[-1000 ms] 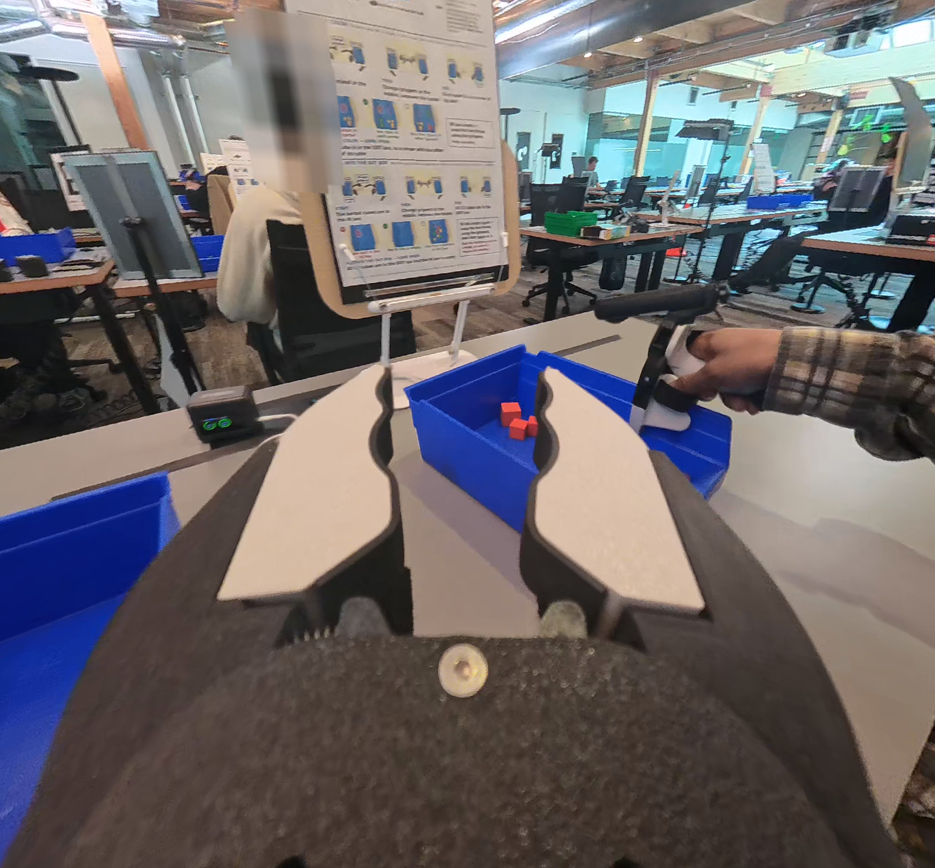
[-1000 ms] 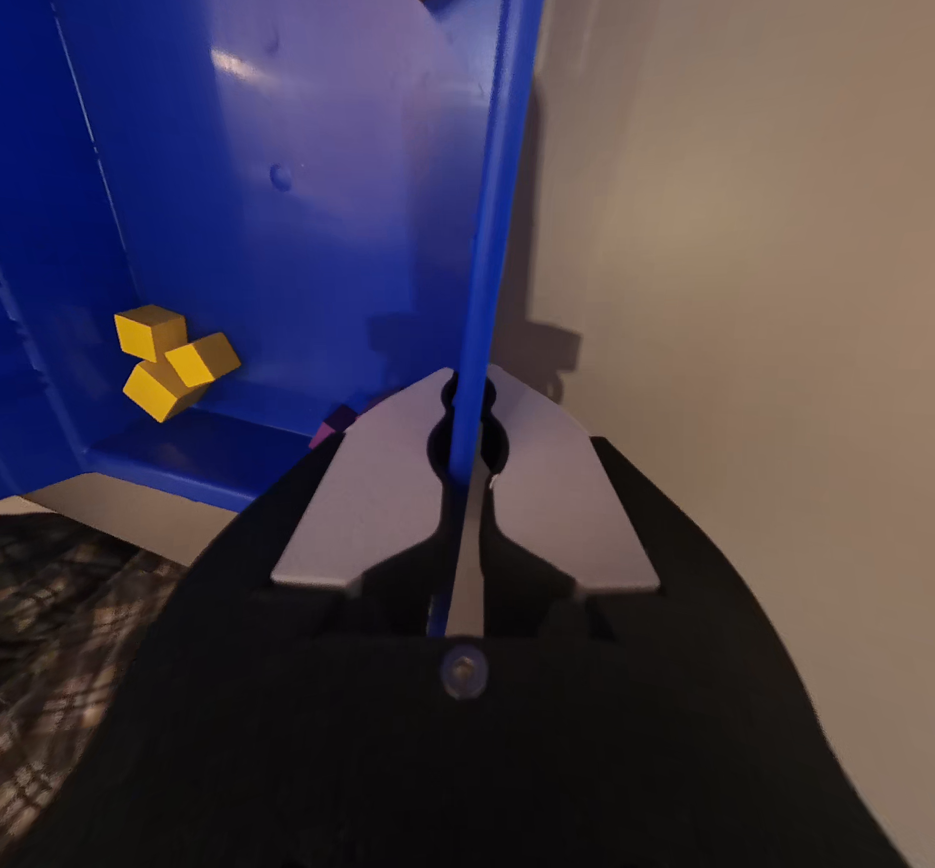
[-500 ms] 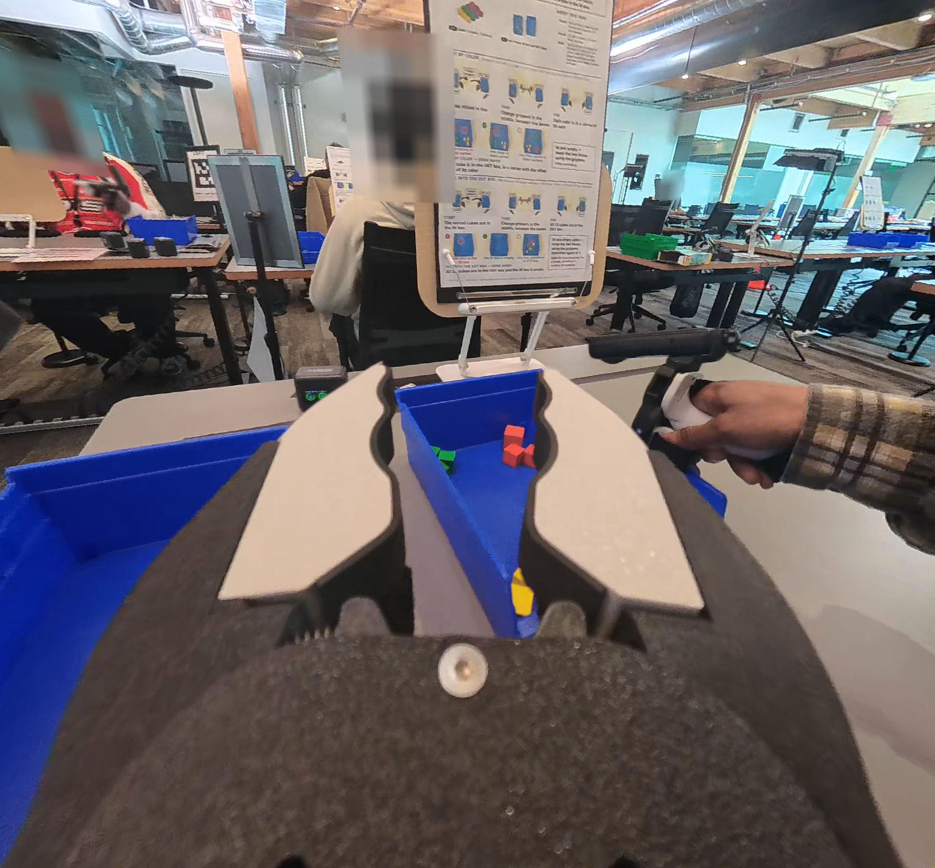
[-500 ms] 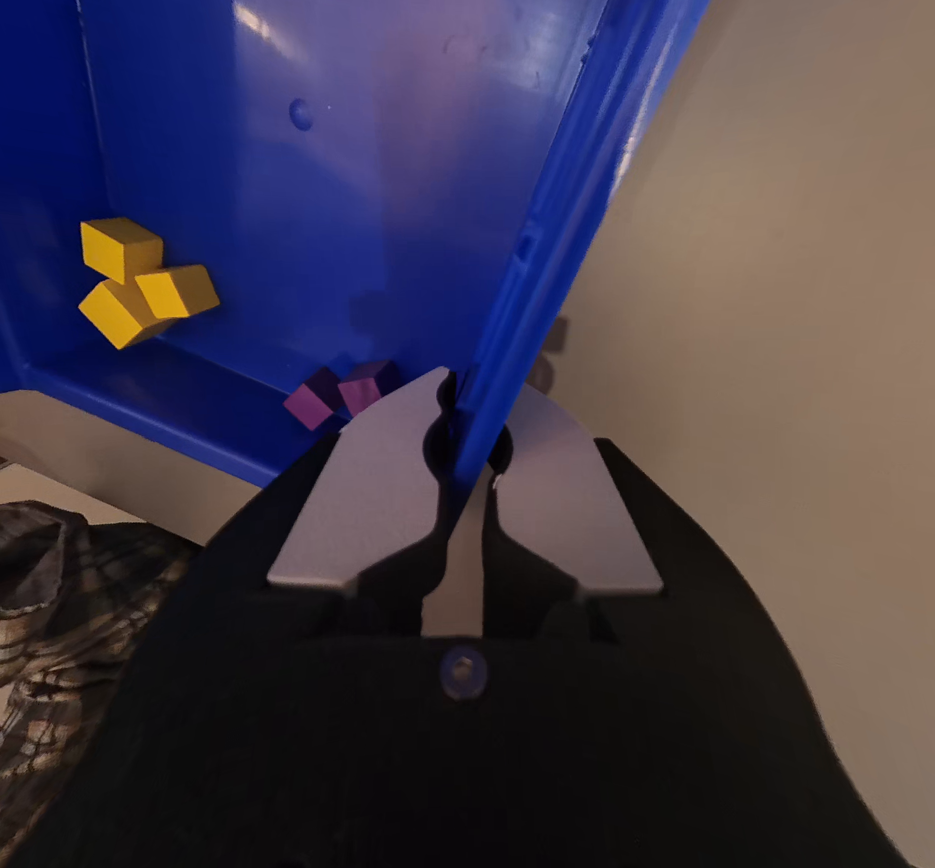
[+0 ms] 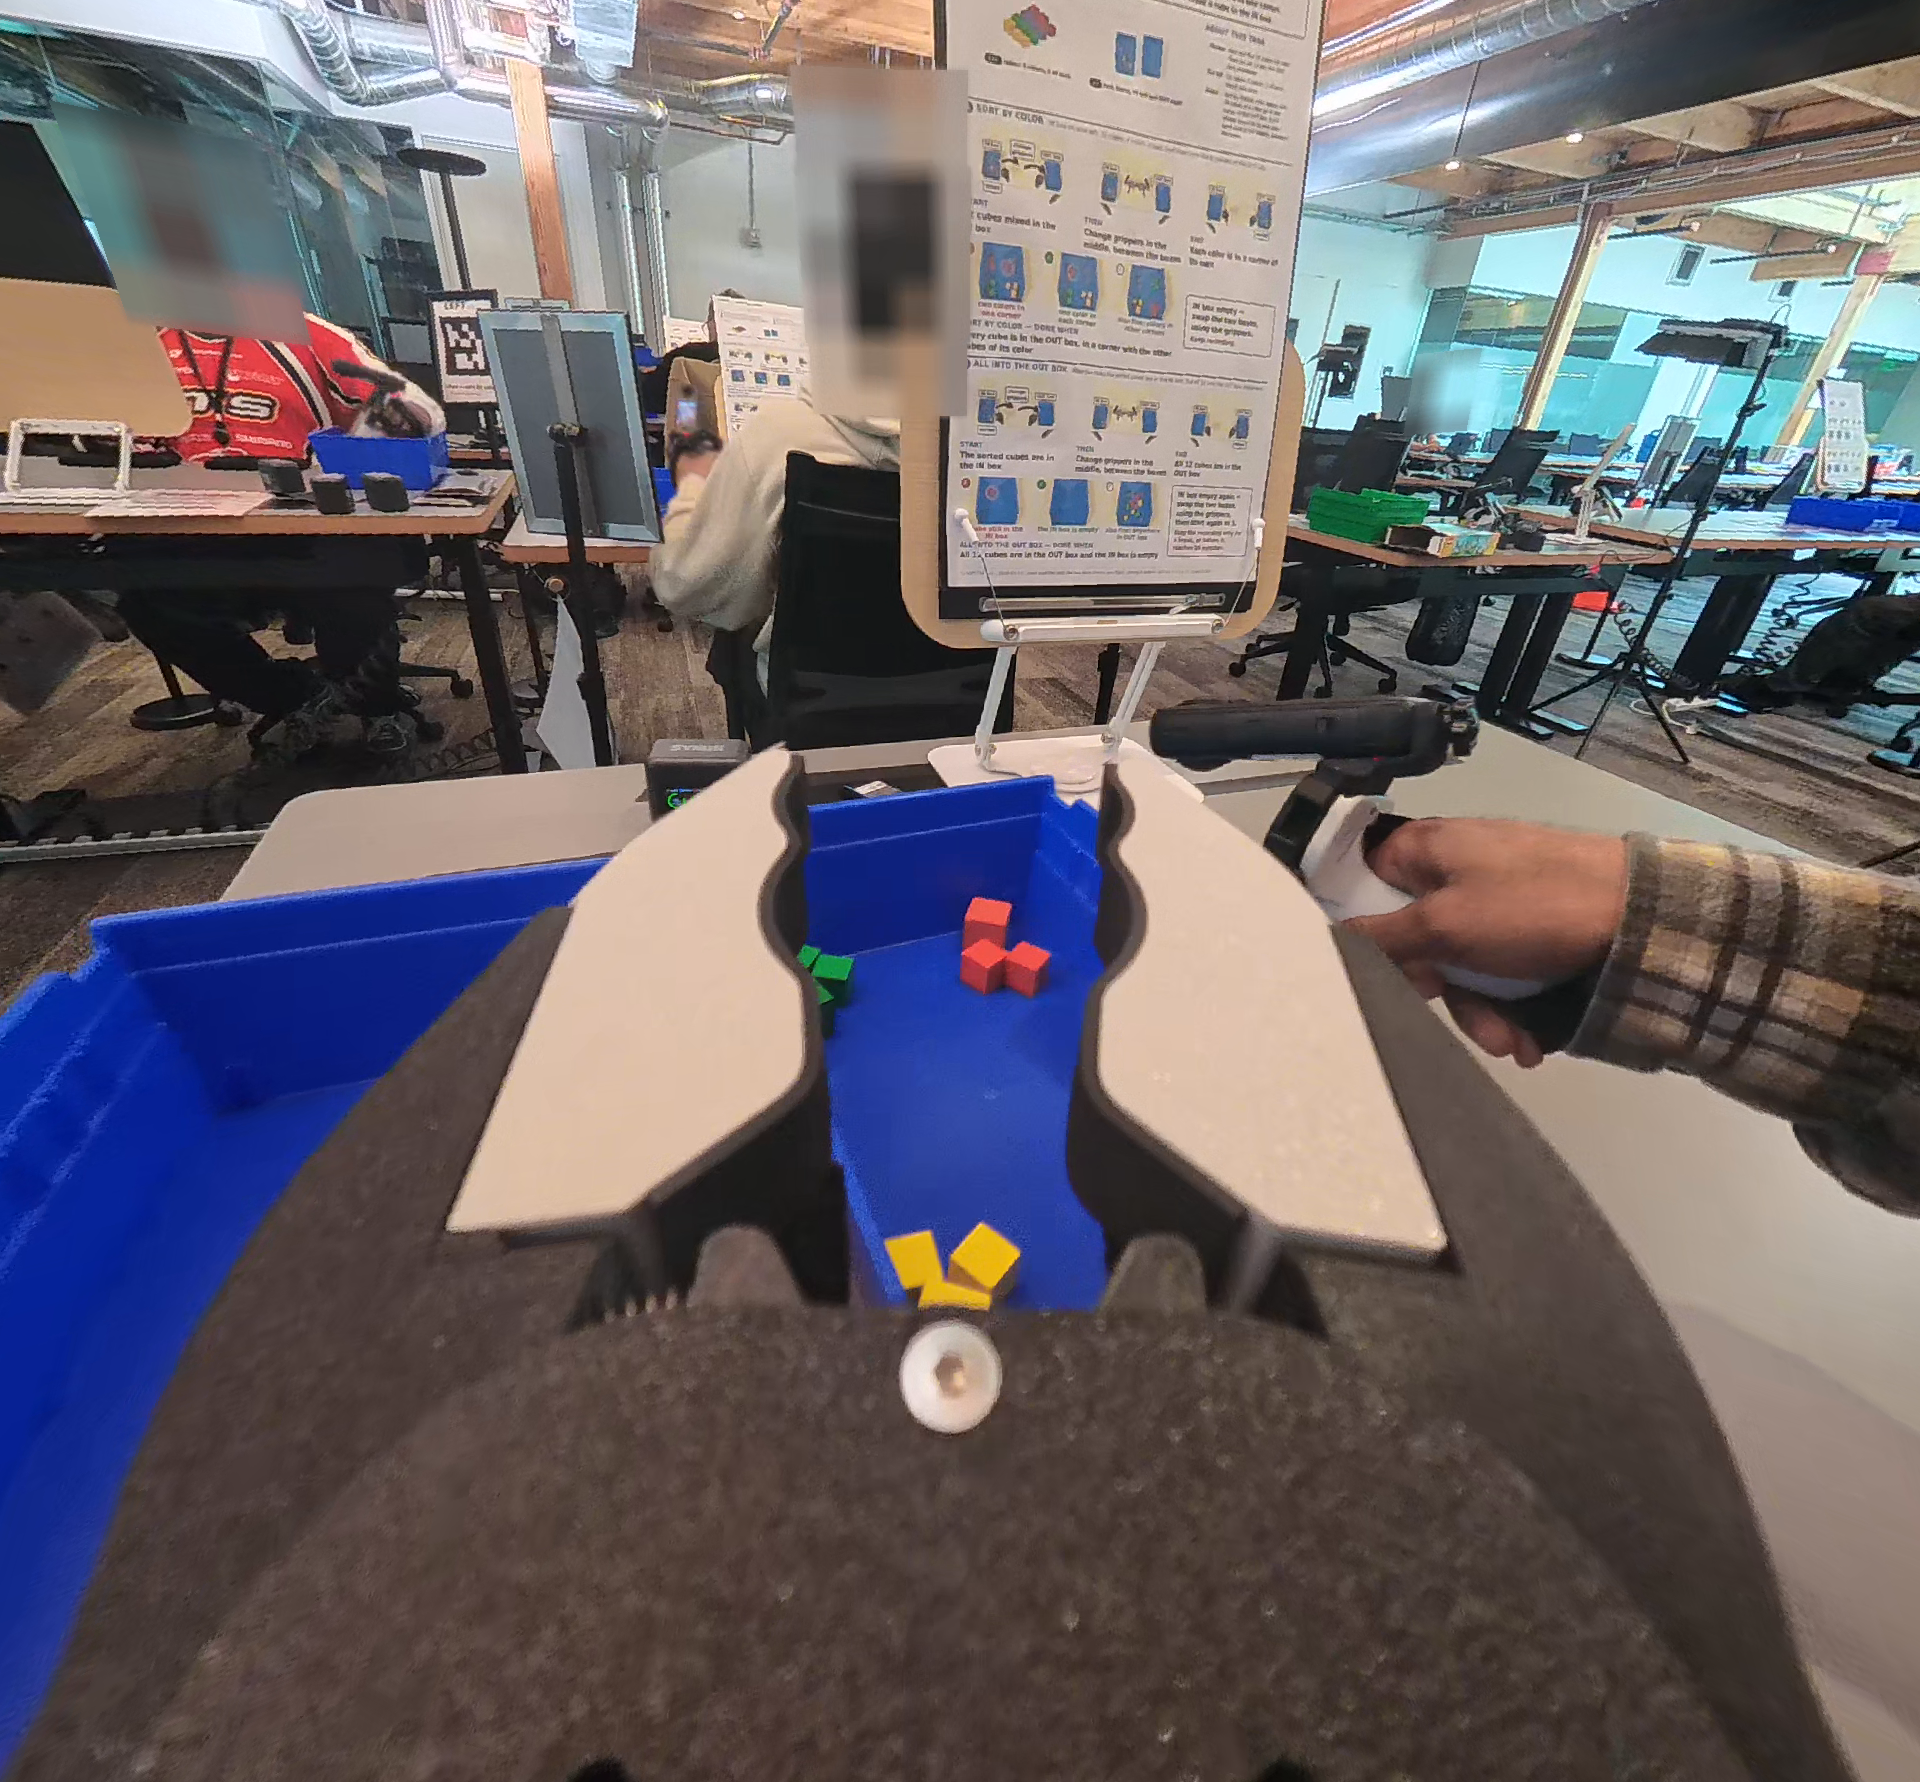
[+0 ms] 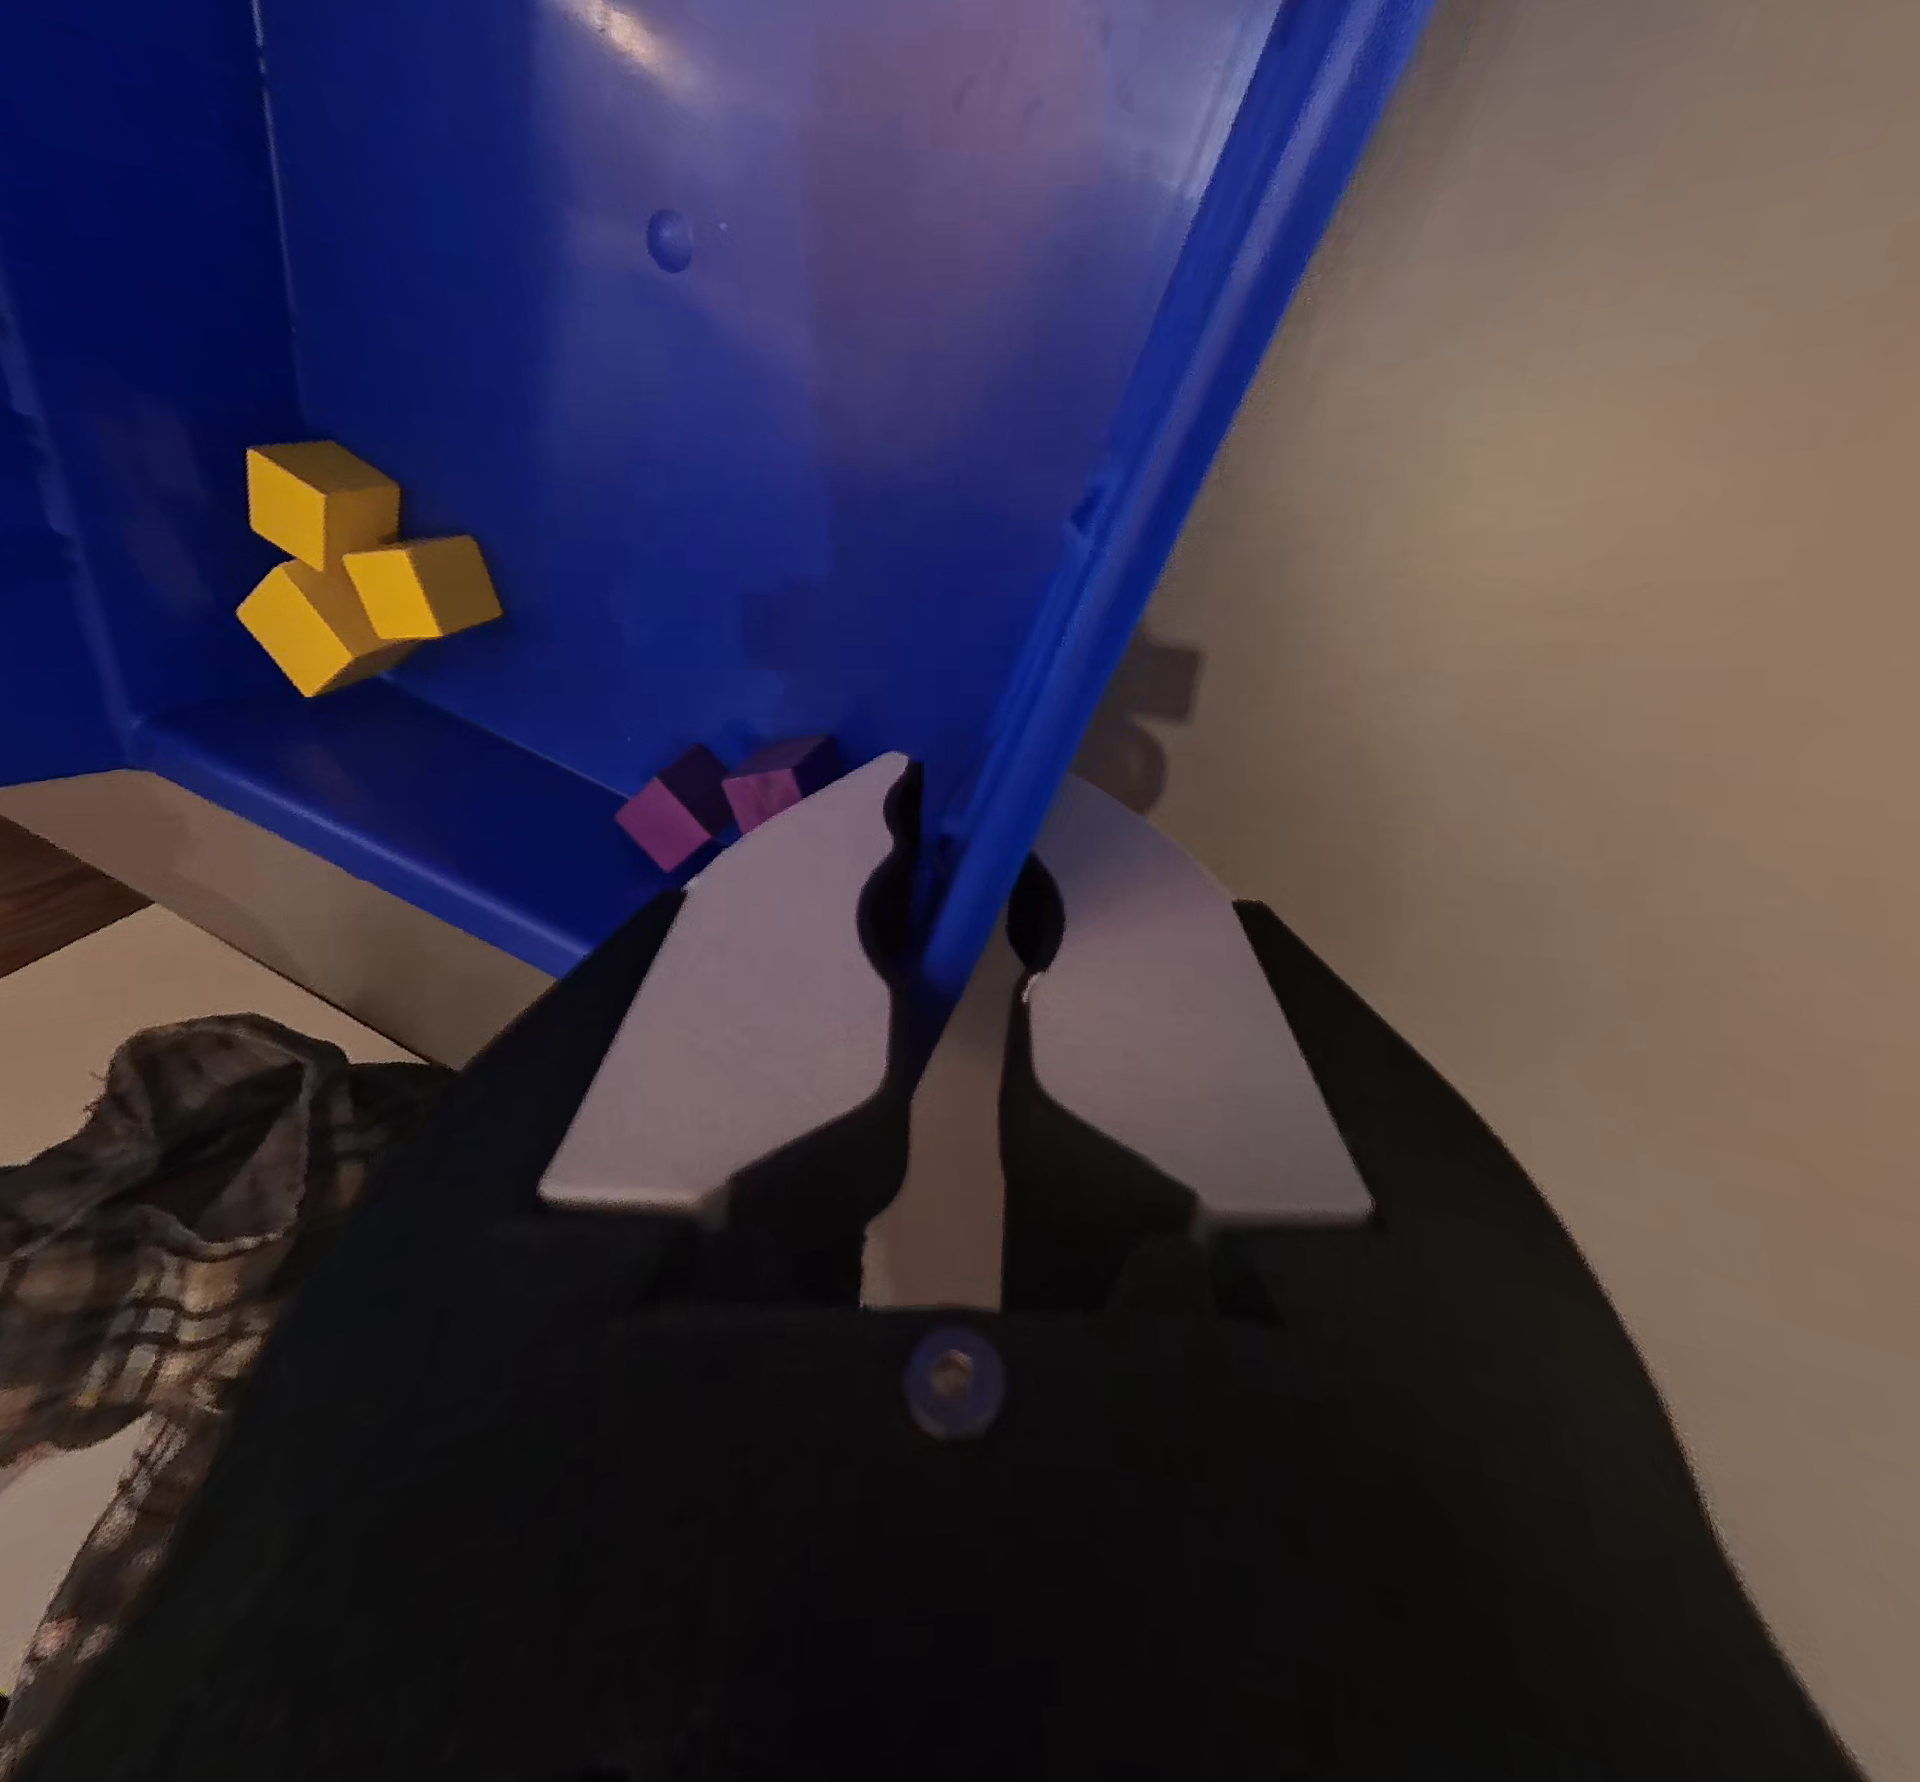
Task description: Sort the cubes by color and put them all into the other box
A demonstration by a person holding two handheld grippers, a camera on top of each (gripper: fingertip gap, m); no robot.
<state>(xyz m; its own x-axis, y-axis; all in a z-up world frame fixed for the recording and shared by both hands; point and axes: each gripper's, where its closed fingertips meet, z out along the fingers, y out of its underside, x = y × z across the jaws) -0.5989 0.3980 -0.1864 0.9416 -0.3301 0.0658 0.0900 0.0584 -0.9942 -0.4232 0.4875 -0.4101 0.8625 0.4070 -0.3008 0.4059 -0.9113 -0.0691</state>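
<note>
In the left wrist view, the left hand-held gripper (image 5: 948,911) had its two fingers spread wide, with nothing between them. It hung over a blue box (image 5: 935,823) on the gray tabletop (image 5: 1662,1213). Inside this box, three red cubes (image 5: 997,951) sat close together near the far end. Green cubes (image 5: 828,976) sat to their left, partly hidden by the left finger. Yellow cubes (image 5: 951,1265) lay in a bunch at the near end, low between the fingers. A second blue box (image 5: 312,953) stood just beside the first one, on its left. On the right, a hand (image 5: 1475,932) in a plaid sleeve (image 5: 1766,984) held the right hand-held gripper (image 5: 1340,828) at the box's right side; its fingers could not be seen here. Behind the boxes stood a board (image 5: 1122,278) with pictures on a white stand. Farther back, people sat at other desks. In the right wrist view, the right hand-held gripper (image 6: 961,859) was pinched on the right wall of the box (image 6: 1091,641), one finger inside and one outside. Three yellow cubes (image 6: 353,569) lay touching each other in one near corner of the box. Purple cubes (image 6: 727,797) sat in the other near corner, right by the inside finger. A bit of red showed at the top edge. The bare tabletop (image 6: 1558,589) lay to the right, and the plaid sleeve (image 6: 156,1213) showed at the lower left.
</note>
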